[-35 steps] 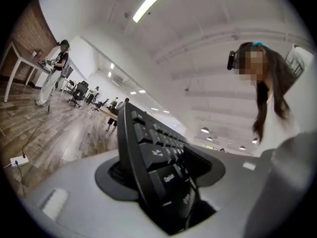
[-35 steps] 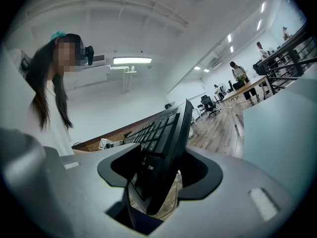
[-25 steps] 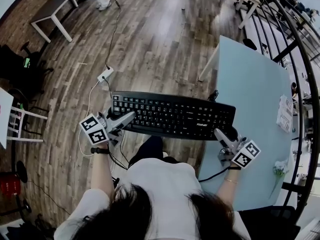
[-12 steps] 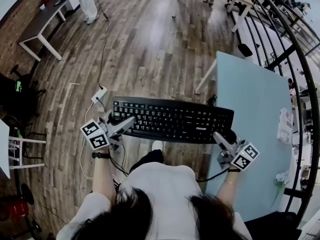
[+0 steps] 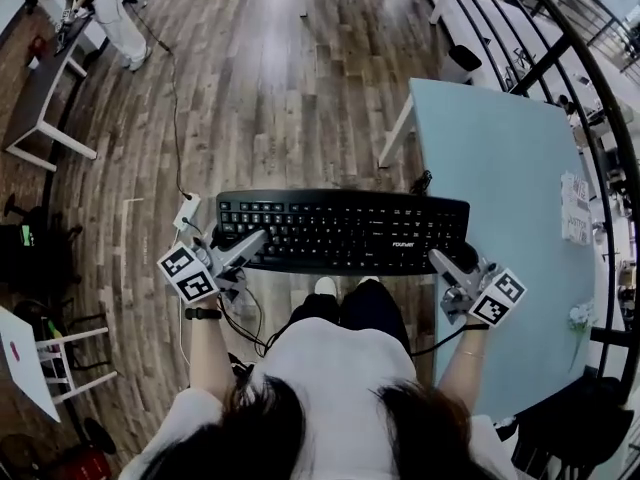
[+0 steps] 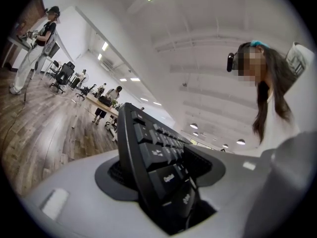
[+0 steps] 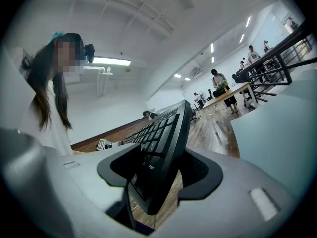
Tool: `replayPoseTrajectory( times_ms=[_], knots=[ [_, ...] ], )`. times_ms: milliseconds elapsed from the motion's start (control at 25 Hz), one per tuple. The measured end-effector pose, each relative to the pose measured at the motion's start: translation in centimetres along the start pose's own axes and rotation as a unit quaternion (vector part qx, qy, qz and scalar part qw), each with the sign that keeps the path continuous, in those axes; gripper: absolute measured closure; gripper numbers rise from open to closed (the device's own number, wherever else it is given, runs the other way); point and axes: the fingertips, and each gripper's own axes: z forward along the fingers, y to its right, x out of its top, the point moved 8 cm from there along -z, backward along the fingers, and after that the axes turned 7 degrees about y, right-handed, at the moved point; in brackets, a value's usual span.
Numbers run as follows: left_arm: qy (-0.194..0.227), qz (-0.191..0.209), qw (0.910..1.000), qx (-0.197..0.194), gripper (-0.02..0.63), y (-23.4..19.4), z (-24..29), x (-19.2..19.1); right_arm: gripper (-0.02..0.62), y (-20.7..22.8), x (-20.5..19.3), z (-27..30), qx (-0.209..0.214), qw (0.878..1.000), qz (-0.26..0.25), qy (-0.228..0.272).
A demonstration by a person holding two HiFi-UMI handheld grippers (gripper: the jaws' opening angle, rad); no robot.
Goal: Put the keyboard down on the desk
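The pale desk is cut off at the right. The black keyboard lies level, its right end over the desk's left edge; contact is unclear. The left gripper clamps its left end and the right gripper its right end, hiding the outer keys.

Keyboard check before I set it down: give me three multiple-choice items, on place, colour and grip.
1. Most of the keyboard is: A over the wooden floor, left of the desk; B flat on that desk; C on a chair.
2. Its colour: A white; B black; C red.
3. The left gripper is: A open, empty; B shut on a cable; C shut on the keyboard's end.
Answers: 1 A, planks show around it. 2 B, case and keys are black. 3 C, its jaws clamp that end.
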Motion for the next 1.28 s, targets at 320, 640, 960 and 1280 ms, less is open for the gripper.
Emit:
replayPoseTrajectory(
  times_ms=[320,640,960,1280],
  knots=[
    [-0.035,-0.013,0.9984,-0.042,0.275,-2.2,6.2,-1.4,0.380,2.8,-0.2,-2.4,-0.055,0.998,0.011,0.020],
    [-0.089,-0.011,0.9851,-0.147,0.275,-3.9,20.7,-1.0,0.379,6.7,2.1,-7.1,-0.156,0.984,0.003,0.085],
    [0.000,0.001,1.0000,-0.006,0.275,-0.2,2.4,-0.5,0.379,1.9,0.7,-0.6,-0.011,1.000,-0.001,0.000],
    [0.099,-0.024,0.9736,0.204,0.275,10.1,-16.3,-2.4,0.377,-5.2,-0.2,8.3,0.168,0.974,0.024,-0.149]
  ],
)
